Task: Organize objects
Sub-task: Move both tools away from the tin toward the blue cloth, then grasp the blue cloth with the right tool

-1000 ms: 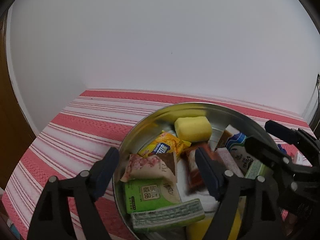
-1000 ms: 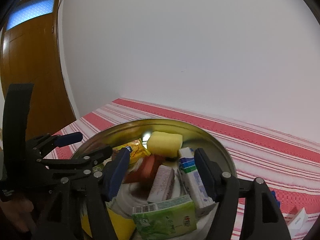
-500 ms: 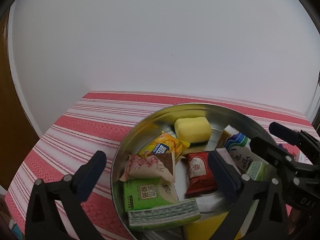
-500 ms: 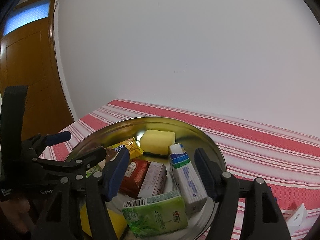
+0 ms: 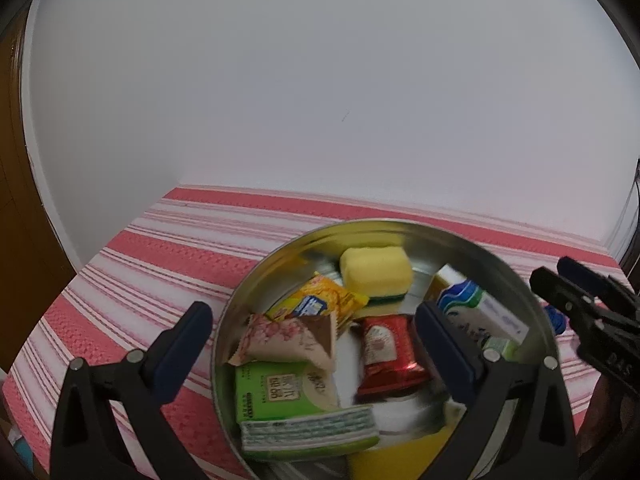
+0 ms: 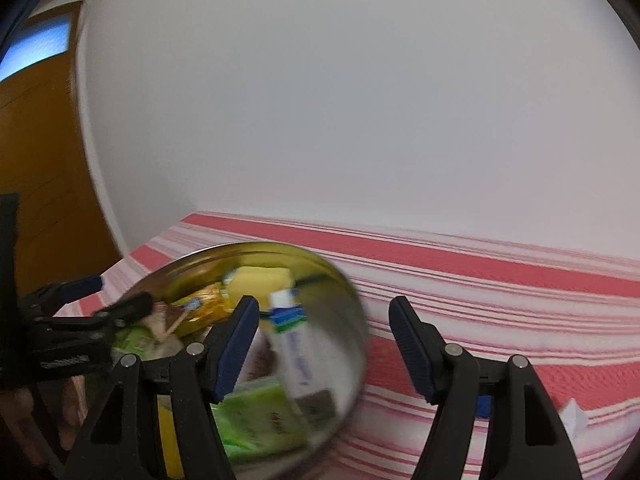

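Observation:
A round metal tray (image 5: 400, 223) holds several items: a yellow sponge (image 5: 376, 276), a yellow snack packet (image 5: 316, 304), a pink floral packet (image 5: 288, 340), a green tissue pack (image 5: 280, 392), a white carton (image 5: 480, 316) and a red packet (image 5: 386, 348). My left gripper (image 5: 316, 344) stands wide open over the tray's near side, and the red packet lies loose between its fingers. My right gripper (image 6: 324, 344) is open over the tray's right rim (image 6: 348, 364), gripping nothing. The carton (image 6: 294, 348) lies just past its left finger.
The tray sits on a red and white striped cloth (image 5: 140, 280) against a white wall. A wooden door (image 6: 36, 160) stands to the left, past the table's edge. A small white item (image 6: 574, 416) and a blue one (image 6: 484, 406) lie on the cloth at the right.
My left gripper's jaws spread wide and let go of the red packet, which now lies in the tray. My right gripper swung to the right, off the tray's middle toward its rim.

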Demonstrator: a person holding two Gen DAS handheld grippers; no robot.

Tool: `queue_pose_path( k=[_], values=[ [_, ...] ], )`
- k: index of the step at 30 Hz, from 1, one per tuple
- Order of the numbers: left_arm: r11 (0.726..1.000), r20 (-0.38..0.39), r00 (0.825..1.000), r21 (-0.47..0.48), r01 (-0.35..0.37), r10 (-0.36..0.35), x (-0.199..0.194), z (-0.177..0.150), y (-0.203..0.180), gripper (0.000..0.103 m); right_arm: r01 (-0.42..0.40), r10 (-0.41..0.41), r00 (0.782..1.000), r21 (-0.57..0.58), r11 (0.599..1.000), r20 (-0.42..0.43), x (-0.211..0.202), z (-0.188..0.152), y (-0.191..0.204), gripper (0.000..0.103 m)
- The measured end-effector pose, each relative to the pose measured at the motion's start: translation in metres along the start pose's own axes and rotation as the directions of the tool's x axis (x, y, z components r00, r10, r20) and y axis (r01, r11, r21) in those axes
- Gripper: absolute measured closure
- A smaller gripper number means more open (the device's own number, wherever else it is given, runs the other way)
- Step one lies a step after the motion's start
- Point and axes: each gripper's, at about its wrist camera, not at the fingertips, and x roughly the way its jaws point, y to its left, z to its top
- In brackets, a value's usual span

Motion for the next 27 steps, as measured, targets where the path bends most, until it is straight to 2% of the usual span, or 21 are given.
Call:
queue_pose_path(
  k=[5, 9, 14, 20, 24, 27],
  values=[
    [0.999, 0.006, 0.999, -0.004, 0.048, -0.048, -0.001, 0.004, -0.025, 0.000, 0.092, -0.091, 0.996, 0.037, 0.995, -0.021, -0.003, -0.006, -0.030, 0.033],
    [0.998, 0.007, 0.998, 0.025, 0.062, -0.062, -0.004, 0.006, -0.043, 0.000, 0.200, -0.197, 0.978, 0.045, 0.979, -0.067, -0.002, -0.014, -0.057, 0.033],
    [0.997, -0.008, 0.997, 0.027, 0.075, -0.075, -0.005, 0.001, -0.050, 0.000, 0.214, -0.196, 0.965, 0.087, 0.973, -0.174, 0.018, -0.026, -0.082, 0.033],
    [0.997, -0.009, 0.997, 0.021, 0.071, -0.071, -0.005, 0.001, -0.054, 0.000, 0.181, -0.167, 0.956, 0.039, 0.983, -0.242, 0.038, -0.033, -0.070, 0.034],
    [0.997, -0.010, 0.997, 0.030, 0.073, -0.072, -0.005, 0.001, -0.059, 0.000, 0.183, -0.166, 0.939, 0.028, 0.983, -0.300, 0.050, -0.036, -0.073, 0.034],
    [0.996, -0.013, 0.997, 0.042, 0.077, -0.076, -0.004, 0.000, -0.066, 0.000, 0.186, -0.177, 0.936, 0.001, 0.982, -0.305, 0.052, -0.037, -0.070, 0.054]
  ],
)
